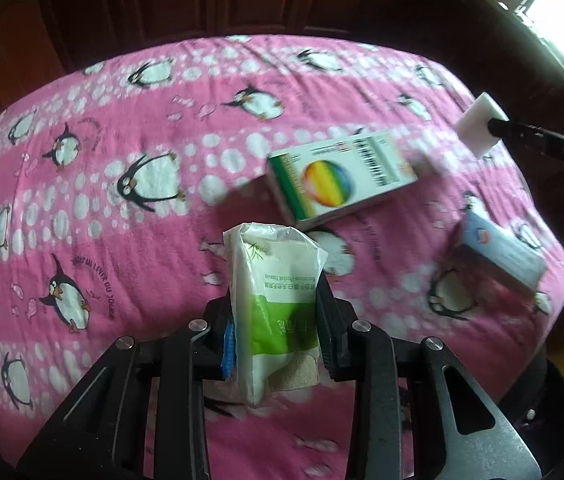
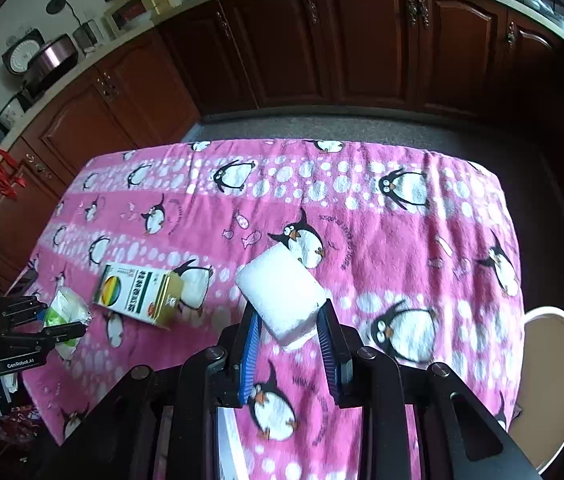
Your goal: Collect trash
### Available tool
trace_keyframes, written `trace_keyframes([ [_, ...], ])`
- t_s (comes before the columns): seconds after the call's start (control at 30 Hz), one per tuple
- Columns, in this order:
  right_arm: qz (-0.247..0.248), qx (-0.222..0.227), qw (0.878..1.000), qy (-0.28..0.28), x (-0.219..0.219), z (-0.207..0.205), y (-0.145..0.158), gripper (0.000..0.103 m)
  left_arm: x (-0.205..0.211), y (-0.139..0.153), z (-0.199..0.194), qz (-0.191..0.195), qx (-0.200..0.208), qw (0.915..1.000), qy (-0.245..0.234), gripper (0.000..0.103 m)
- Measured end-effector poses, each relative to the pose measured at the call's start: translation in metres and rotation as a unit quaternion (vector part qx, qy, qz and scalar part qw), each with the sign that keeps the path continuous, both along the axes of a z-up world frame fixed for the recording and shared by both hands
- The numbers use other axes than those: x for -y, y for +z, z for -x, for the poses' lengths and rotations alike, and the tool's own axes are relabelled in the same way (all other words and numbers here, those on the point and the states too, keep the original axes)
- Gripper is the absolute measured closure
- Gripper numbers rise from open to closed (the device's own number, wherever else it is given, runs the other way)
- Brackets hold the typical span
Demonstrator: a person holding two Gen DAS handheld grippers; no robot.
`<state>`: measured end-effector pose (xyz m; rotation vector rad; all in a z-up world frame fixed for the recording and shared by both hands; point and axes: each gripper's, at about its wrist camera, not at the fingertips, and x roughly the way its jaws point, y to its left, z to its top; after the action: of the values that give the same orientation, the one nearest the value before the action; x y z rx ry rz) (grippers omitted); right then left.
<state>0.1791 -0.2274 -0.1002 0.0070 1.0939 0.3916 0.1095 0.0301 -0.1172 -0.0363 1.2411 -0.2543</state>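
Observation:
My left gripper (image 1: 274, 280) is shut on a green-and-white tissue pack (image 1: 276, 300), held above the pink penguin cloth (image 1: 122, 220). The pack also shows in the right wrist view (image 2: 64, 312), in the left gripper (image 2: 62, 320). My right gripper (image 2: 288, 320) is shut on a white foam block (image 2: 282, 296); the block shows at the right of the left wrist view (image 1: 480, 124). A white box with a rainbow circle (image 1: 338, 178) lies on the cloth ahead of the left gripper, also in the right wrist view (image 2: 140, 294). A pale blue box (image 1: 502, 256) lies to its right.
Dark wooden cabinets (image 2: 322, 48) stand beyond the table, with a grey floor strip (image 2: 362, 124) between. A counter with appliances (image 2: 42, 60) is at the left. A beige round container (image 2: 550, 380) stands at the table's right edge.

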Motion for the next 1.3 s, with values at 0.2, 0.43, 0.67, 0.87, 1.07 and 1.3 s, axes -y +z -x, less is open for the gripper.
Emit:
trace_keyframes([
  [0.2,-0.002,0.01,1.0,-0.002,0.012,0.02,0.013,0.076,0.025,0.026,0.007,0.003,0.02,0.9997,-0.015,0.073],
  [0.43,0.007,0.011,1.0,-0.018,0.029,0.037,0.013,0.076,0.055,0.039,0.004,-0.003,0.035,0.9992,-0.016,0.073],
  [0.67,0.009,0.014,0.999,-0.041,0.047,0.056,0.014,0.076,0.08,0.047,-0.005,0.0,0.051,0.9987,-0.006,0.073],
  [0.87,0.009,0.017,0.998,-0.056,0.063,0.068,0.016,0.076,0.108,0.055,-0.011,-0.003,0.065,0.9978,-0.016,0.073],
  [1.07,0.01,0.018,0.997,-0.073,0.081,0.076,0.017,0.076,0.135,0.056,-0.019,0.0,0.068,0.9973,-0.025,0.073],
  [1.3,0.011,0.023,0.995,-0.097,0.106,0.085,0.022,0.076,0.169,0.055,-0.028,0.0,0.07,0.9965,-0.045,0.073],
])
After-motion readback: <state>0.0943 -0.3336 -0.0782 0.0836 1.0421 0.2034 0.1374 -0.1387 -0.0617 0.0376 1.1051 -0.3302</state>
